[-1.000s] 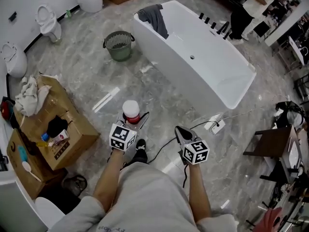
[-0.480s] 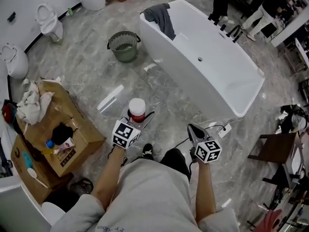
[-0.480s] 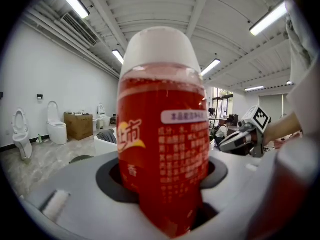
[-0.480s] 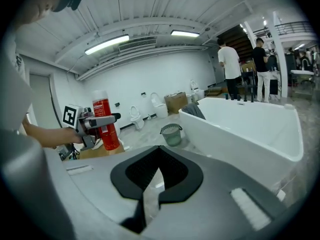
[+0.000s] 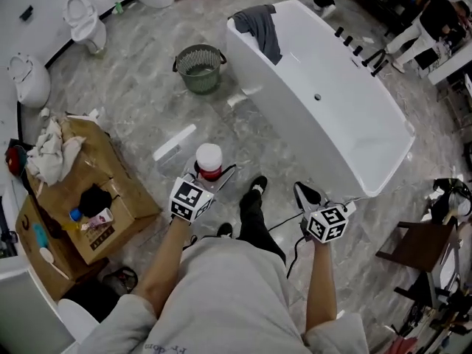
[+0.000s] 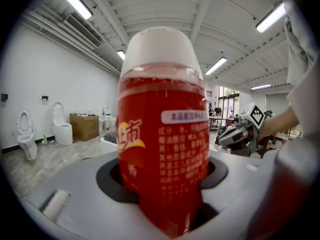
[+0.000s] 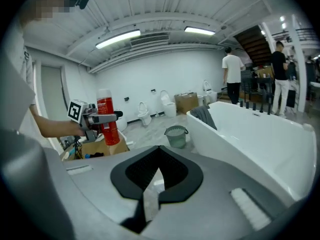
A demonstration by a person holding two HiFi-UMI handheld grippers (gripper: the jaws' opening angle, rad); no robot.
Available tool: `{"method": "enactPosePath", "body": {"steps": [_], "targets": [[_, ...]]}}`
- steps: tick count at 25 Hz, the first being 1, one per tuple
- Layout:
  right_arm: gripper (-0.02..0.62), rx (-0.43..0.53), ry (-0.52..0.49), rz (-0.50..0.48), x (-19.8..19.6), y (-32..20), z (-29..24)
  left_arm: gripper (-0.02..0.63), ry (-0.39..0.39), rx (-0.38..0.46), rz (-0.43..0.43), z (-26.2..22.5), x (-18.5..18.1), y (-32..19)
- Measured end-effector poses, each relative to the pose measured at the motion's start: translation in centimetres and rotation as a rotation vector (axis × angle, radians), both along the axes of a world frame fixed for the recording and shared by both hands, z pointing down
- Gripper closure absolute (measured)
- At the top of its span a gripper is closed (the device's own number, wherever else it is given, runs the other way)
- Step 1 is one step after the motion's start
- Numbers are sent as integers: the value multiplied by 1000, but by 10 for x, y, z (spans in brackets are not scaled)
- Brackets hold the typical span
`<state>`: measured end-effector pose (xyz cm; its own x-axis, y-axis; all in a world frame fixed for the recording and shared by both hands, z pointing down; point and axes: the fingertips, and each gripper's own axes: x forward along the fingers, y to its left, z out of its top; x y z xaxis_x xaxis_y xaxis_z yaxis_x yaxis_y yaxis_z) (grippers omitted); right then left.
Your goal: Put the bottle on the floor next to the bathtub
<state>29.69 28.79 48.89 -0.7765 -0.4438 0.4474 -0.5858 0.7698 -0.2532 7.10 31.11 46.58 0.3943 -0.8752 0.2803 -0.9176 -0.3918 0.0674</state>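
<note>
Left gripper [image 5: 209,175] jaws: clamped on the red bottle [image 6: 162,134], white cap up.
Right gripper [image 5: 302,192] jaws: pressed together, empty.
Bottle: up in the air, still short of the bathtub [image 5: 346,135].
Change: the person's stepped forward and the bathtub's closer now, so I'd say still carrying, no set-down yet.
Arms: both stretched forward, grippers tipped slightly down.

grey marble flr [image 5: 133,105], white walls [image 6: 50,84], strip lights [image 7: 117,38]
</note>
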Motion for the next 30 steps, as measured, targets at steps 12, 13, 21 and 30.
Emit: {"method": "enactPosePath", "body": {"steps": [12, 13, 21, 30], "targets": [[595, 51, 74, -457, -84, -101, -44, 279, -22, -32, -40, 3, -2, -105], [594, 64, 82, -493, -91, -110, -50, 279, -26, -33, -36, 1, -1, -114], [594, 186, 52, -681, -134, -175, -101, 279, -33, -33, -29, -4, 5, -174], [594, 281, 96, -790, -152, -228, -98, 279, -29, -34, -72, 8, -3, -214]]}}
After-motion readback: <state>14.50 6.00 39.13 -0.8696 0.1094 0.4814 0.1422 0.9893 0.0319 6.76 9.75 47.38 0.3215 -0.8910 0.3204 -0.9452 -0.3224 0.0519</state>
